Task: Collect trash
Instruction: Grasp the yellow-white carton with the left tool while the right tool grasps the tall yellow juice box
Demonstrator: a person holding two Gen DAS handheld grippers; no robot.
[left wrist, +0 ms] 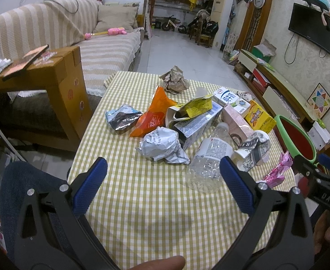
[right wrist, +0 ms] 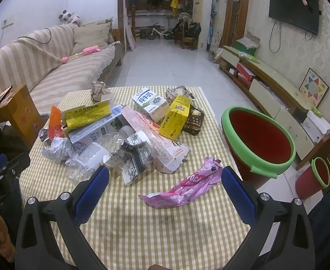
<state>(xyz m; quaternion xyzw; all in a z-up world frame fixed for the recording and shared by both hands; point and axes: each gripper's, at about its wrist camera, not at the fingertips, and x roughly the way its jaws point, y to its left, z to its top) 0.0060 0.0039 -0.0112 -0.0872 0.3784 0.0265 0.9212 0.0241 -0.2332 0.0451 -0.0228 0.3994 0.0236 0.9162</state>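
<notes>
Left wrist: left gripper (left wrist: pixel 163 164) hangs spread and empty above the cloth (left wrist: pixel 142 202), trash pile (left wrist: pixel 187 123) ahead.

Right wrist: right gripper (right wrist: pixel 165 172) gapes empty over the pink wrapper (right wrist: pixel 185 186); pinch its middle, then lift toward the bin (right wrist: pixel 258 162).

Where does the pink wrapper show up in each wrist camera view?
Left wrist: pink wrapper at the right, near the table's edge, beside the right gripper.
Right wrist: low centre, between the open fingers.
Shared landmark: the green-rimmed red bin right of it.
</notes>
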